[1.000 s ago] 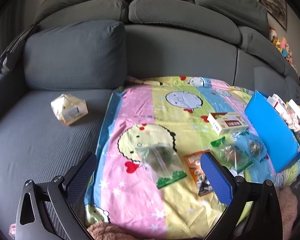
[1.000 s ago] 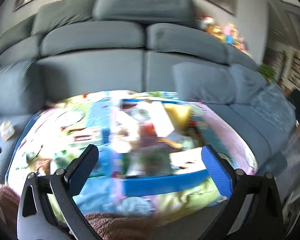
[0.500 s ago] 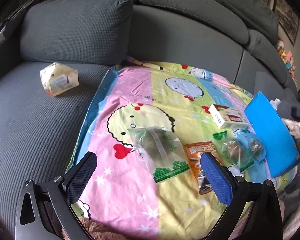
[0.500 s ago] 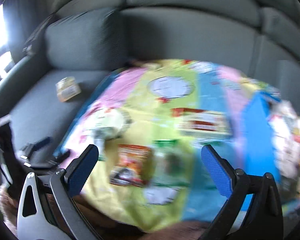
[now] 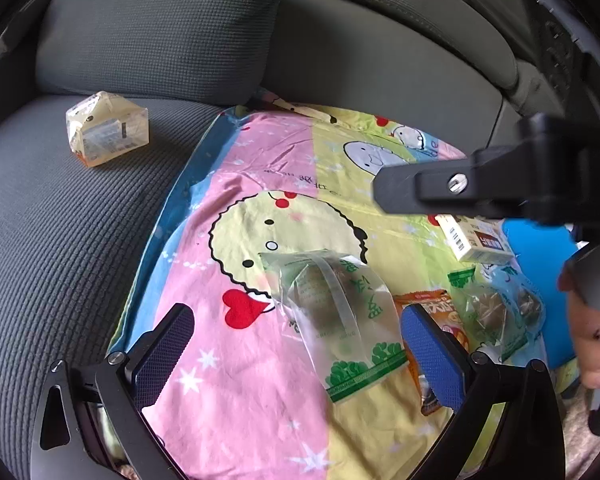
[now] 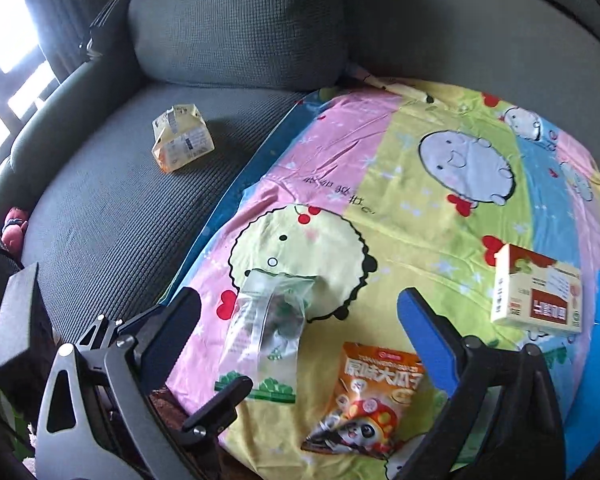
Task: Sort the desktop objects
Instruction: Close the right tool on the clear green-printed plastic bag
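A clear green-printed bag (image 5: pixel 336 320) lies on the cartoon cloth (image 5: pixel 260 400), between the fingers of my open left gripper (image 5: pixel 300 344). It also shows in the right wrist view (image 6: pixel 268 328). An orange snack packet (image 6: pixel 364 396) lies between the fingers of my open right gripper (image 6: pixel 300 332). A white and brown box (image 6: pixel 538 296) lies right of it. A second clear bag (image 5: pixel 496 312) lies by a blue bin (image 5: pixel 540 264). A yellow carton (image 5: pixel 106 128) sits on the sofa seat.
The grey sofa (image 5: pixel 60 240) surrounds the cloth, with a cushion (image 6: pixel 240 28) at the back. The right gripper's black body (image 5: pixel 480 188) crosses the left wrist view above the box. Part of the left gripper (image 6: pixel 216 404) shows low in the right wrist view.
Both grippers have moved down and closer to the cloth. The right view swung left from the bin to the snack packet and bag. Both stay open.
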Available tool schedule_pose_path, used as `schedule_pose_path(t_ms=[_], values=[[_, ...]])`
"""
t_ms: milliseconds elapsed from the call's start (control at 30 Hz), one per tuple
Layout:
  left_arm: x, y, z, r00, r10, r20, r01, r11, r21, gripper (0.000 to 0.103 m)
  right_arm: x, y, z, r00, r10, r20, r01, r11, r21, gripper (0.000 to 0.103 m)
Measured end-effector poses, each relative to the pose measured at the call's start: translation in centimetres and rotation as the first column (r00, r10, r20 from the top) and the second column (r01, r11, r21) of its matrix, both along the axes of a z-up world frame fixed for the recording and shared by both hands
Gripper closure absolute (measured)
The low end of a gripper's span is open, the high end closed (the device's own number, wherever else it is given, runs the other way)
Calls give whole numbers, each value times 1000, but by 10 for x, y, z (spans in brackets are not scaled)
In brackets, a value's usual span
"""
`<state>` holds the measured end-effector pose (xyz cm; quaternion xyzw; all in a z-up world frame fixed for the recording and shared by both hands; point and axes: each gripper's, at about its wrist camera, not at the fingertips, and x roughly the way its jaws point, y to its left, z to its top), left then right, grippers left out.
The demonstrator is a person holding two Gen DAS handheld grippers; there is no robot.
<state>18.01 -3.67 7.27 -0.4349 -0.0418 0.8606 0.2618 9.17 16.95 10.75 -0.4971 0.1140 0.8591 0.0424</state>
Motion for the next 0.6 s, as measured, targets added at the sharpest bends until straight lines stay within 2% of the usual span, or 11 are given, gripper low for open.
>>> schedule_pose_path(t_ms=[133, 233, 300, 400, 467, 600], values=[[-7, 4, -9, 999, -11, 35, 10, 1000, 17, 0, -9, 8, -25, 999, -1, 52, 4, 998, -57, 14], [-10, 10, -17, 998, -26, 57, 26, 1000, 2, 0, -12, 15, -41, 996, -9, 86, 18, 994, -103, 20], [-10, 15, -18, 998, -42, 52, 43, 999, -18, 0, -13, 19, -52, 994, -16, 107, 29, 993, -117, 31], [-11, 22, -20, 998, -47, 38, 49, 997, -55, 0, -16, 22, -65, 990, -14, 141, 36, 988, -153, 41], [-14, 22, -25, 998, -40, 52, 42, 998, -46, 0, -17, 21, -70, 988, -4, 154, 31, 985, -172, 46], [-20, 22, -31, 994, -48, 101, 48, 999, 2, 0, -16, 19, -74, 987, 14, 161, 21, 976, -215, 48]])
